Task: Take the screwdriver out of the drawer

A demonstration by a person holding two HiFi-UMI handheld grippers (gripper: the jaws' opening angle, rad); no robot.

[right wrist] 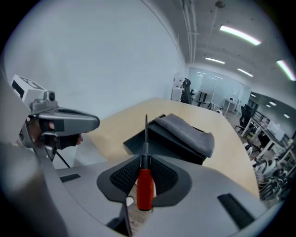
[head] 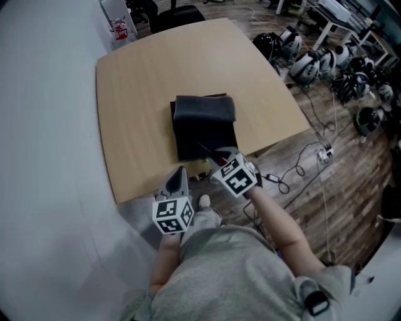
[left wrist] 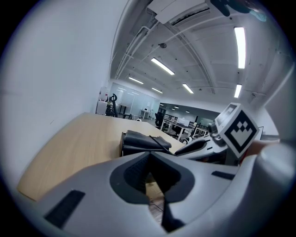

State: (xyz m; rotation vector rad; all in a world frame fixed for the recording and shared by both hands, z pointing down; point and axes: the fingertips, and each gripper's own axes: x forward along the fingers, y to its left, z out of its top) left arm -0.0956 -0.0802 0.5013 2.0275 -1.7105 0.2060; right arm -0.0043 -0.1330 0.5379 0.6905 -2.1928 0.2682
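A screwdriver with a red handle (right wrist: 144, 187) is clamped upright between the pads of my right gripper (right wrist: 144, 159), its thin shaft pointing out over the drawer. In the head view the right gripper (head: 219, 154) hangs over the front of the black drawer (head: 203, 143), which stands pulled out at the table's near edge. A grey cloth (head: 204, 108) lies on the box behind the drawer. My left gripper (head: 180, 173) is just off the table's front edge, left of the right one, jaws together and empty. In the left gripper view the tips (left wrist: 150, 155) meet, with the drawer (left wrist: 138, 149) beyond.
The light wooden table (head: 138, 94) is bare apart from the drawer box. Helmets (head: 313, 59) and cables (head: 301, 164) lie on the wooden floor to the right. A dark chair (head: 178, 15) stands behind the table, and a white wall runs along the left.
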